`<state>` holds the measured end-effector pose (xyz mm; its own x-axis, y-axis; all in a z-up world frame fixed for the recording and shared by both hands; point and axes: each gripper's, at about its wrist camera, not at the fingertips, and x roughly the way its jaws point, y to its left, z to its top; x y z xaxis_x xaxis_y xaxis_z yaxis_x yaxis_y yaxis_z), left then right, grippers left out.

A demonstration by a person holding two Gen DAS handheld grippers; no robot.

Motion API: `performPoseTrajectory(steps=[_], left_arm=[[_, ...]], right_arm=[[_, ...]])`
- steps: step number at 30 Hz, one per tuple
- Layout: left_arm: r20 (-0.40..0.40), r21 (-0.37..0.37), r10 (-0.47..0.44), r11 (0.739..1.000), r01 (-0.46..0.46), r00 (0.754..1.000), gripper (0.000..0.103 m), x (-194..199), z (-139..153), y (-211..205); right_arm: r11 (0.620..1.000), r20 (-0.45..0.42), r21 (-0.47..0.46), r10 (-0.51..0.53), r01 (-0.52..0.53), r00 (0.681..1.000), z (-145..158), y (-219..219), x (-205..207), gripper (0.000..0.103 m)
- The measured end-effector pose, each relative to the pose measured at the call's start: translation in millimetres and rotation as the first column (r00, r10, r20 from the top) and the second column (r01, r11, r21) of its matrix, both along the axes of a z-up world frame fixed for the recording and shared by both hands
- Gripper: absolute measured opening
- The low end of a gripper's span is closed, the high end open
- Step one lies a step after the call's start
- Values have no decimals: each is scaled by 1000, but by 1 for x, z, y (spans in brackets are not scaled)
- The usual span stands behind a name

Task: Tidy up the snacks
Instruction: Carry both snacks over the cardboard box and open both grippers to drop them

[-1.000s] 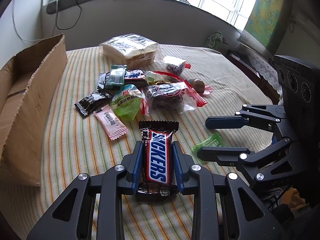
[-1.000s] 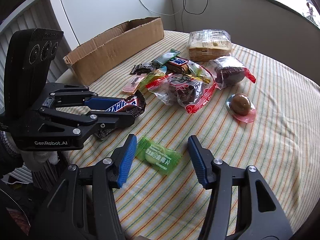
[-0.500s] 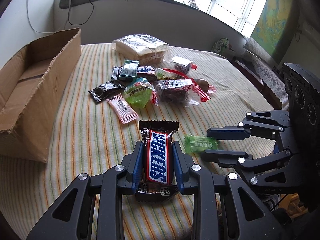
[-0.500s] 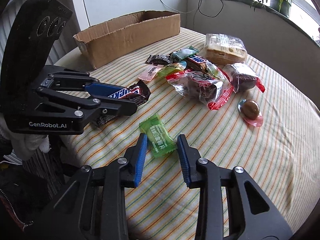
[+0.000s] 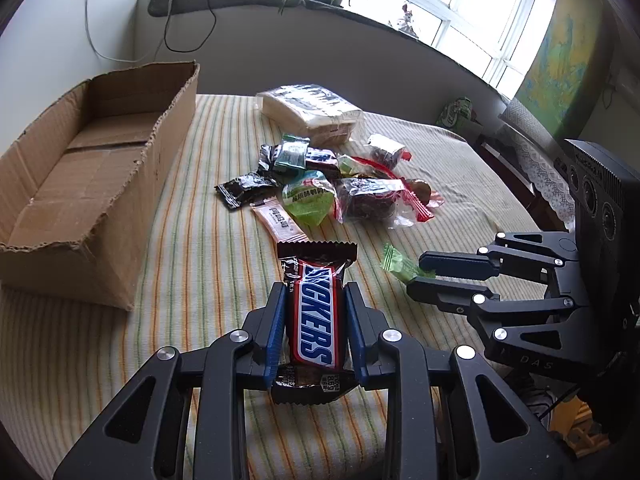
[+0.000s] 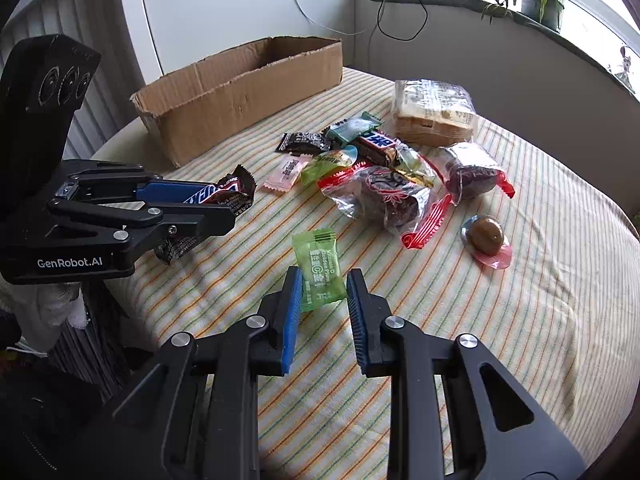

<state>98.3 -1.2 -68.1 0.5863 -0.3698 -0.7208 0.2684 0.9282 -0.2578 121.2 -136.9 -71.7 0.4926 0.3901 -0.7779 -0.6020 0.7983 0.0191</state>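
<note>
The Snickers bar (image 5: 314, 316) sits lengthwise between the blue pads of the left gripper (image 5: 314, 300), clamped at its sides, its crimped front end sticking out past the fingertips and raised off the striped tablecloth (image 5: 192, 248). In the right wrist view the same bar (image 6: 218, 196) pokes out of the left gripper (image 6: 224, 208) at the left of the picture.

The right gripper (image 6: 320, 284) has just been closing and now stands narrow on a small green candy packet (image 6: 320, 268), which lies between its pads with its far end reaching out ahead of the fingertips. From the left wrist view, the right gripper (image 5: 416, 276) is off to the right of the left one, and the green packet (image 5: 396, 266) shows at its tips.

Ahead of both grippers, the rest of the snacks lie in a loose heap: a pink sachet (image 5: 278, 222), a black sachet (image 5: 244, 190), a green jelly cup (image 5: 308, 198), a clear bag with red edges holding a dark cake (image 5: 372, 200), and farther back a wrapped stack of crackers (image 5: 312, 112). A brown round sweet in clear wrap (image 6: 486, 236) lies ahead and to the right of the right gripper, apart from the heap.

An open cardboard box (image 5: 80, 184) stands ahead and to the left of the left gripper, on the same cloth.
</note>
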Motion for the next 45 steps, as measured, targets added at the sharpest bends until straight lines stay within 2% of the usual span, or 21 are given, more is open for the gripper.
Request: performPoseTrajectory(steps=[7,12,17,25,33,35,37,38,39,45], left_arm=[[64,-12,22,1000,-21,998,27,-4,33,12],[122,-3,89,996,-90,989,27,2,61,40],[139,4,164,986,-166,977,27,12,72,76],[129,10,251,967,-255,959,27,22,67,115],[110,30,300,952,-305,948,27,37,56,140],[107,34,307,950,-312,946,27,39,54,143],[110,43,319,945,-325,941,32,41,53,144],[117,46,323,943,-330,939,37,40,53,145],[122,50,327,941,-335,937,39,40,54,145],[141,42,333,939,-342,932,40,34,61,144]], right_arm=[[999,57,43,13,-16,998,42,15,7,24],[996,111,57,64,-71,992,73,50,20,24],[989,129,71,123,-133,984,90,94,35,24],[983,120,34,174,-179,977,83,158,64,24],[983,78,5,180,-181,981,57,190,87,24],[983,76,0,183,-183,980,55,193,88,30],[984,89,1,178,-179,980,56,193,87,47],[984,96,1,175,-176,980,57,191,87,49],[985,100,4,170,-171,980,58,189,87,51],[992,102,36,118,-122,988,67,158,86,51]])
